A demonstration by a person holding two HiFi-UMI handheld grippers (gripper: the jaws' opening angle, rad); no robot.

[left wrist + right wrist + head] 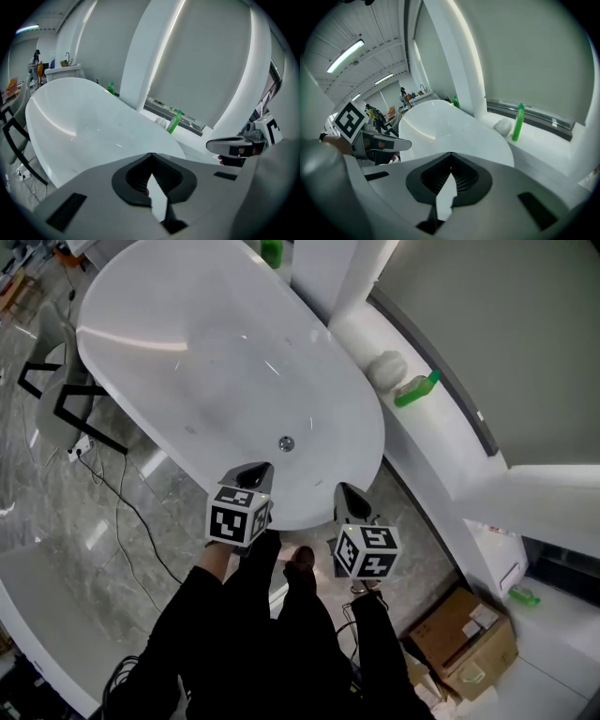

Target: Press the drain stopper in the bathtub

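The drain stopper [286, 442] is a small round metal disc on the floor of the white bathtub [178, 343], at the end of the basin nearest the person. Nothing touches it or covers it, so the press has not yet begun.

Nearest the stopper are the left tongs [254, 471], poised above the tub rim just on the person's side of the stopper and a little to its left. Their own view shows the tips clenched together with nothing between them. That probably suits the job, since a closed tip makes one firm point for pushing a small disc. The right tongs [346, 491] hang beyond the tub rim, farther from the stopper and to its right, likewise clamped shut and empty. They seem held back out of the way, which suggests the left will do the pressing.

To reach the stopper, the left tongs would have to go forward over the rim and down into the basin.

Farther right of the stopper, a green bottle [416, 390] lies on the window ledge [441, 442] beside a white ball-like thing [386, 366].
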